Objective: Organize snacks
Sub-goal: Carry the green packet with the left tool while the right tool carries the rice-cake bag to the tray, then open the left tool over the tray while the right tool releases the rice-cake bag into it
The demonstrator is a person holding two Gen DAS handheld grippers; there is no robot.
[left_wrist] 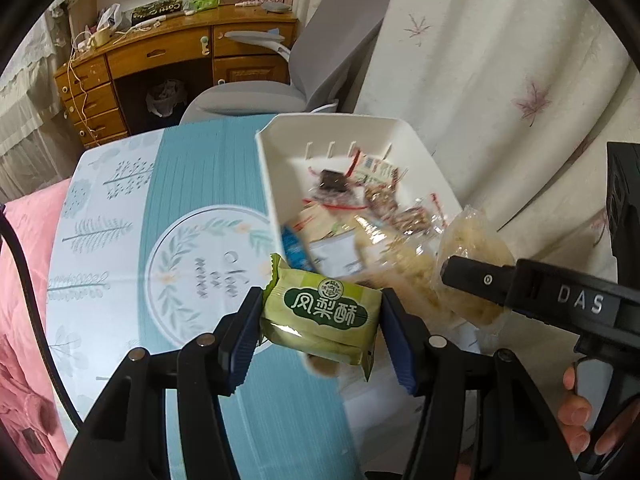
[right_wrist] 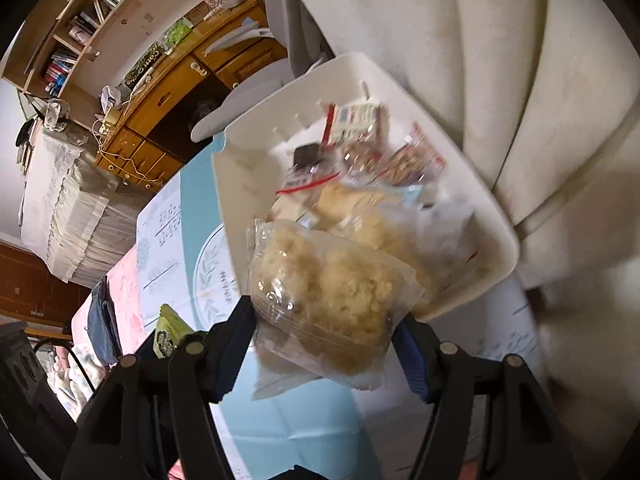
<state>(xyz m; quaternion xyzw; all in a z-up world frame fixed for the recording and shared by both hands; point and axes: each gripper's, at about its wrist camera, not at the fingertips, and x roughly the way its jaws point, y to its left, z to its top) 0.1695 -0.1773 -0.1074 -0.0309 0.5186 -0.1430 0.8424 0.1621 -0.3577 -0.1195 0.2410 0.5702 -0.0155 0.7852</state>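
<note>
My left gripper (left_wrist: 320,316) is shut on a green pineapple-cake packet (left_wrist: 320,312), held above the table just in front of the white basket (left_wrist: 348,124). My right gripper (right_wrist: 324,320) is shut on a clear bag of pale yellow puffed snack (right_wrist: 324,288), held over the basket's near rim (right_wrist: 500,264). The right gripper and its bag also show in the left wrist view (left_wrist: 472,256), to the right of the green packet. The basket holds several wrapped snacks (left_wrist: 352,192). The green packet shows at lower left in the right wrist view (right_wrist: 168,334).
A blue and white patterned tablecloth (left_wrist: 192,208) covers the table. A cream leaf-print curtain (left_wrist: 500,80) hangs right behind the basket. A grey chair (left_wrist: 280,80) and a wooden desk (left_wrist: 168,56) stand beyond the table. Pink bedding (left_wrist: 24,280) lies to the left.
</note>
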